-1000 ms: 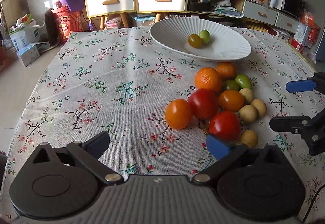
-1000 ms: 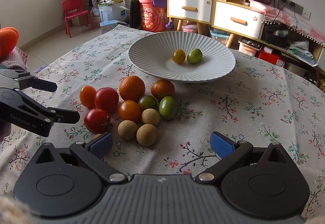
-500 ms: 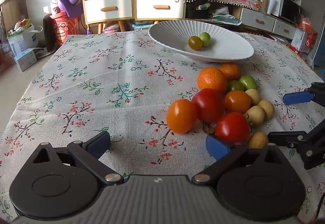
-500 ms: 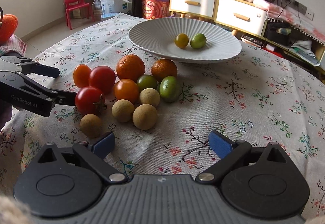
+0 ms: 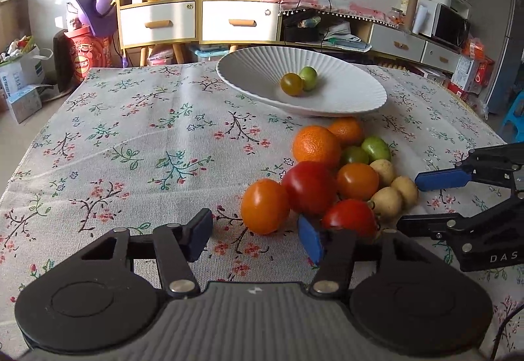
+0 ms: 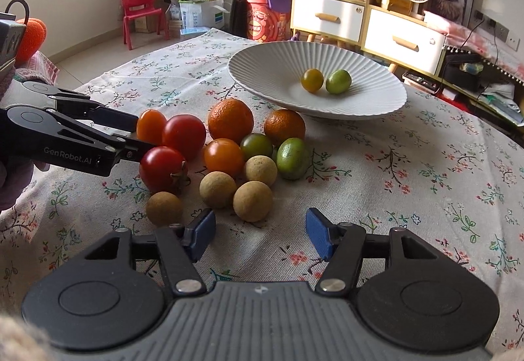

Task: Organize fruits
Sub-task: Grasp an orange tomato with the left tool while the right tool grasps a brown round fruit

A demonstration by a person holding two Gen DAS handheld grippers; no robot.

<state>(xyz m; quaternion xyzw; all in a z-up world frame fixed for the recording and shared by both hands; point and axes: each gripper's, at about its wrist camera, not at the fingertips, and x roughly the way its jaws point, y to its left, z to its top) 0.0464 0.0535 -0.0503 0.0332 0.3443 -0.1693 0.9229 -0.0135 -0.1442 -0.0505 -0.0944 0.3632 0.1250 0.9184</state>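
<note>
Now, left gripper [image 5: 255, 235] jaws just narrowed, nothing pinched, orange tomato [image 5: 264, 206] just ahead | right gripper [image 6: 260, 236] likewise narrowed, gripping nothing, brown ball [image 6: 252, 201] just beyond | fruit pile [image 6: 226, 144] on cloth [image 5: 131, 148] | far: bowl [image 6: 262, 72] holding two small fruits [image 6: 324, 81]

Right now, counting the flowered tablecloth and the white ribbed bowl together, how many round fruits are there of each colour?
Smooth red tomatoes: 2
Orange fruits: 4
Green fruits: 3, one in the white ribbed bowl
Matt tan-brown balls: 4
Amber-yellow fruit, in the bowl: 1
Total: 14
</note>
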